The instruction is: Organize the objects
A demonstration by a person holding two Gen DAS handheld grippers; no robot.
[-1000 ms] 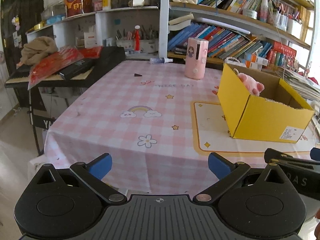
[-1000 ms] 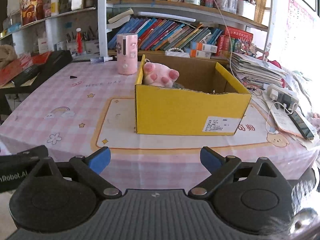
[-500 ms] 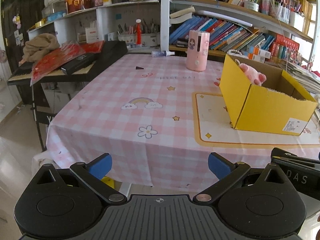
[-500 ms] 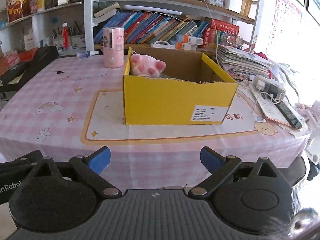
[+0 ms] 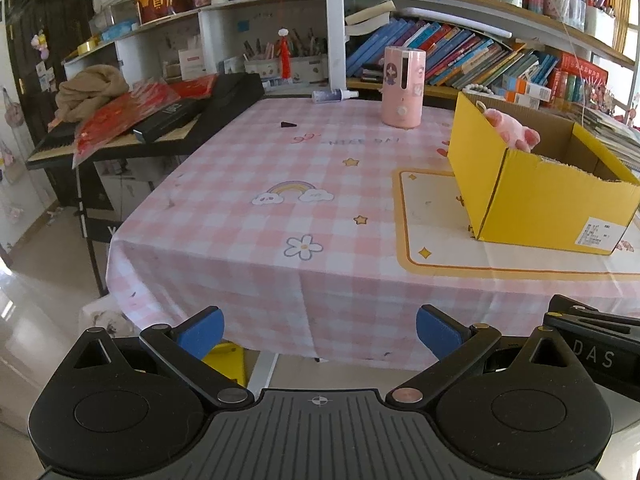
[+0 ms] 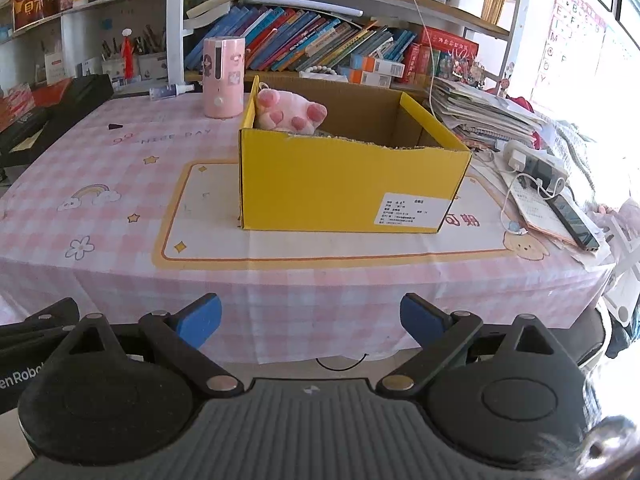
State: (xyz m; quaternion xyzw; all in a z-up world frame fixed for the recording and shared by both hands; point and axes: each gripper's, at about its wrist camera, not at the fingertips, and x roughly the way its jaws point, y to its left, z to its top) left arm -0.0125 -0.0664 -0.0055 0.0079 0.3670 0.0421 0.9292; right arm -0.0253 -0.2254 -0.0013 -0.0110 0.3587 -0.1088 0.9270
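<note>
We see a table (image 6: 120,184) with a box (image 6: 344,184) on a mat (image 6: 208,240) toward its right side. A plush toy (image 6: 290,114) sits in the box's back left corner. Behind the box to the left stands a canister (image 6: 223,76), and a small bottle (image 6: 170,90) lies further left. Shelves of books (image 6: 304,44) run behind the table. A phone (image 6: 574,220) and papers (image 6: 480,112) lie right of the box. A keyboard (image 5: 160,124) stands left of the table.

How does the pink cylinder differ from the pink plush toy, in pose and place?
The pink cylinder stands upright on the checked tablecloth, behind the yellow cardboard box; the pink plush toy lies inside that box at its left end, paws showing. The cylinder looks smooth and hard with a printed figure; the toy is soft and fuzzy. Both are pink, and neither is held.
</note>
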